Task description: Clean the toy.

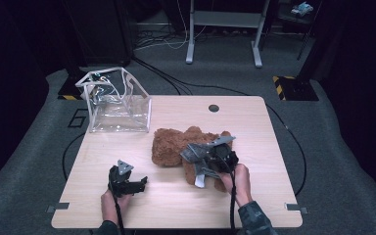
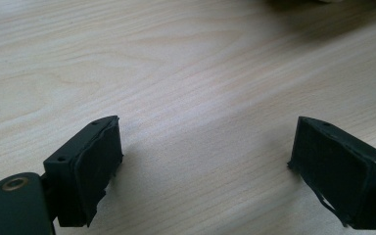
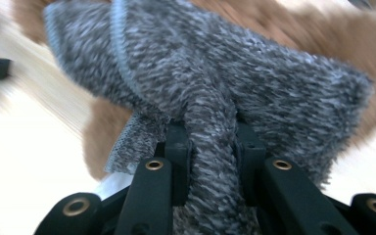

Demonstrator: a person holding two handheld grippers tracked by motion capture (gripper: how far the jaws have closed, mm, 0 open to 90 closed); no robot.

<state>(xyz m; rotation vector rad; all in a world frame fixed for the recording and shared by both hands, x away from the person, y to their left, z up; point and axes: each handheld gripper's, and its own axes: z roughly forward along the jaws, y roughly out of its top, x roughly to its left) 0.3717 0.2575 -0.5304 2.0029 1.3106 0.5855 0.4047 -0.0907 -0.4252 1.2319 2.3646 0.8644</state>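
The right claw (image 3: 210, 147) pinches a bunched fold of grey knitted cloth (image 3: 215, 83), its jaws pressed onto the fabric from both sides. In the high view the cloth (image 1: 199, 159) hangs over the brown teddy bear (image 1: 174, 145), which lies near the middle of the counter (image 1: 254, 127), a little toward the right edge. The cloth looks light, limp and fuzzy: it probably drapes and stretches rather than holding any shape, so a pinch on a gathered fold, as here, seems the safest hold; a single thin edge might slip free. The bear is soft and likely light too, so pulling the cloth could drag or roll it unless something steadies it.

The left claw (image 1: 136, 185) rests low near the front-left part of the counter, jaws spread wide with nothing but bare wood between them in the left gripper view (image 2: 205, 161). It stands well apart from the bear and is free to hold the toy down.

A clear plastic bag (image 1: 115, 105) stands open at the back-left corner, partly over the edge. The front edge, the right side and the strip between bag and bear offer open room for moving.
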